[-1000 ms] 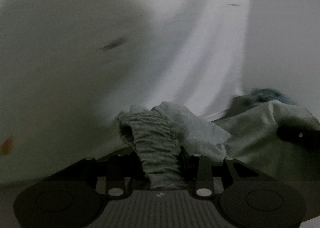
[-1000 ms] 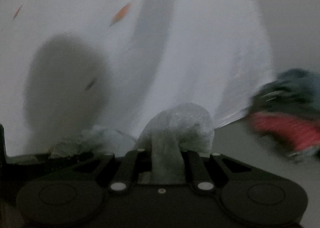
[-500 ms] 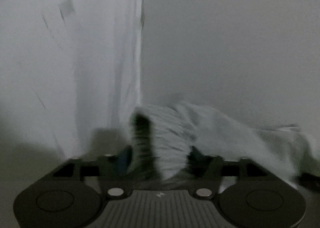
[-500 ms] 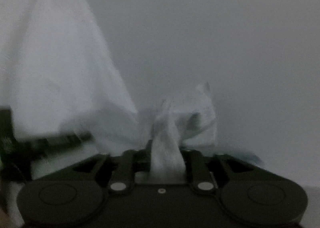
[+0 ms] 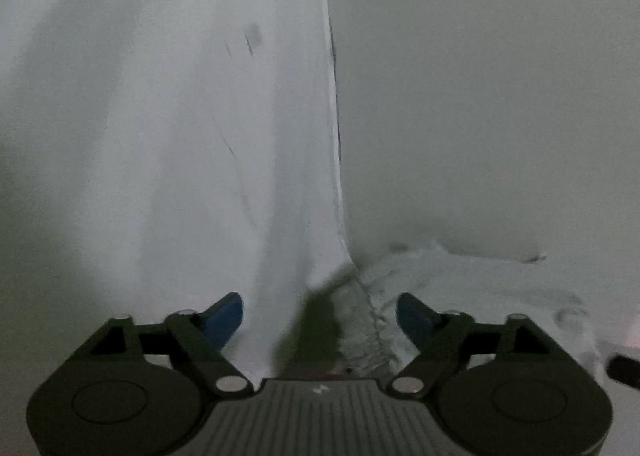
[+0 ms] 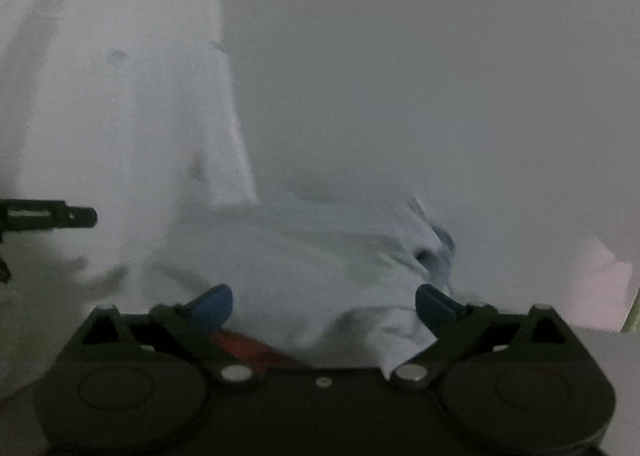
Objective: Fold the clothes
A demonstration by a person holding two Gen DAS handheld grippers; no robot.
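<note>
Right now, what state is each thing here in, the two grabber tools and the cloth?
Left gripper: open, blue fingertips apart, cloth lying loose between them.
Right gripper: open, fingertips spread, gripping nothing.
White garment: released, spread out ahead, bunched near the grippers.
Table: partly covered by the garment.

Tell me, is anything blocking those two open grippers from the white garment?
Nothing visible does. The left gripper and the right gripper are both open, and the white garment lies directly between their fingertips, with no other object in between.

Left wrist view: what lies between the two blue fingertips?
Pale white garment cloth with its ribbed hem, unclamped between the open left gripper.
</note>
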